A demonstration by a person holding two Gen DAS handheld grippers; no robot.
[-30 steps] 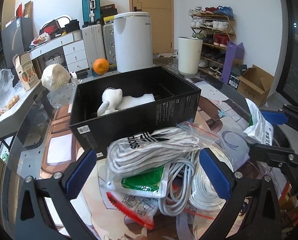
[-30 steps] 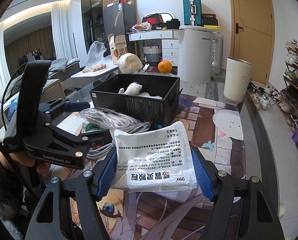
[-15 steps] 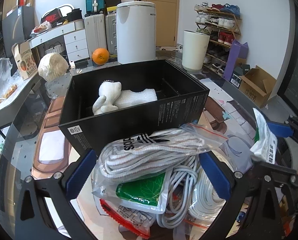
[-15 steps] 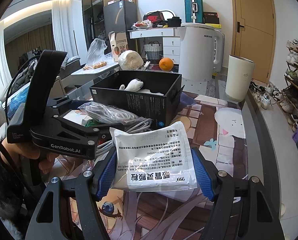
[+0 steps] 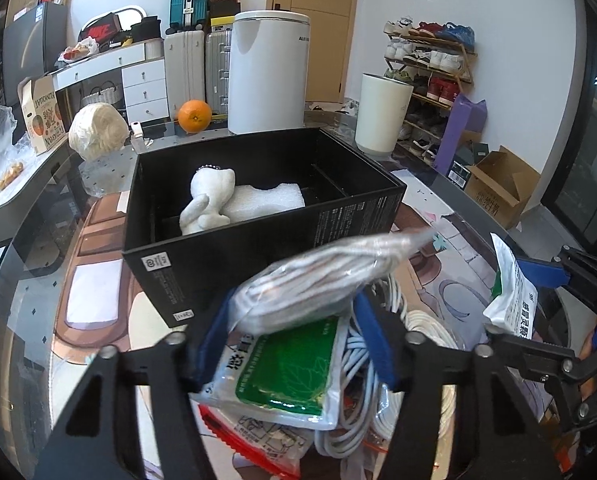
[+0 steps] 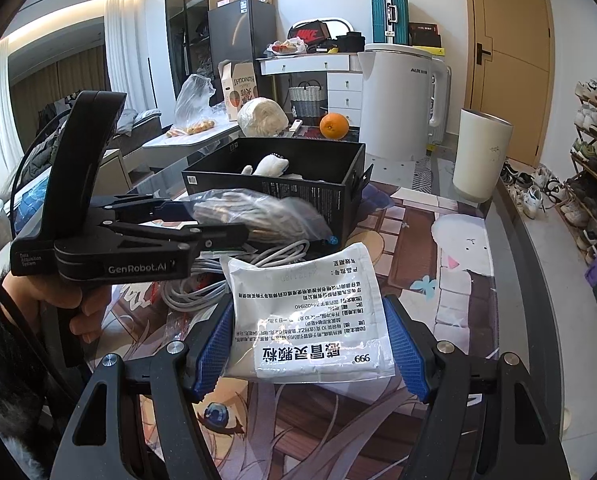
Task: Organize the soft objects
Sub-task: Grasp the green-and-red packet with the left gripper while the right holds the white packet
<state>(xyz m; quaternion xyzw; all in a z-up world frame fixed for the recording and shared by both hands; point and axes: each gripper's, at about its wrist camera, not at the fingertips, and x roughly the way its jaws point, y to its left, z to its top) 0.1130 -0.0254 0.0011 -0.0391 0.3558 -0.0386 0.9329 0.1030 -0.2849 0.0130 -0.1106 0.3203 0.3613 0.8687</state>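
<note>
my left gripper [image 5: 294, 334] jaws, wide a second ago, are closing on the rope bag [image 5: 318, 276], now lifted at 6 o'clock of the black box [image 5: 258, 236]. right gripper [image 6: 310, 344] stays clamped on the white pouch [image 6: 306, 316].

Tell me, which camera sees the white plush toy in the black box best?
The left wrist view: it looks down into the black box, so the whole white plush toy shows, lying beside white foam. The right wrist view shows only the toy's top poking above the box wall.
</note>
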